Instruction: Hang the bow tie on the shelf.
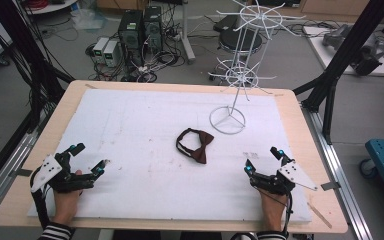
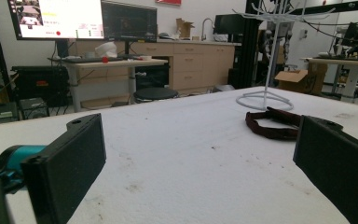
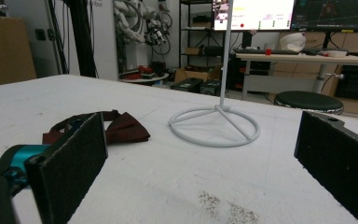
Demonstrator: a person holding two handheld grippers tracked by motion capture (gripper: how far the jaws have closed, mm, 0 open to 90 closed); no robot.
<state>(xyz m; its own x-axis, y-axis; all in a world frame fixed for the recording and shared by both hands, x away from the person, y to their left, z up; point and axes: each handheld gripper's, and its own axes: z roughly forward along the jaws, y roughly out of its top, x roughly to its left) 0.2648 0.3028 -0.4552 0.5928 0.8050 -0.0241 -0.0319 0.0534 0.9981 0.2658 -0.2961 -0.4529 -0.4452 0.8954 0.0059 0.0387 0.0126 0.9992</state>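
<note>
Near the desk's [image 1: 300, 165] front corners, my left hand-held gripper [image 1: 87, 161] and right hand-held gripper [image 1: 262, 160] rest released, flanking the dark red fabric bow tie [image 1: 196, 145] mid-desk.

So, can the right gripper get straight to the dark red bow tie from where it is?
Probably yes. The right gripper has its jaws open, and only bare white foam board lies between it and the dark red bow tie; the white wire stand sits off to the side.
</note>
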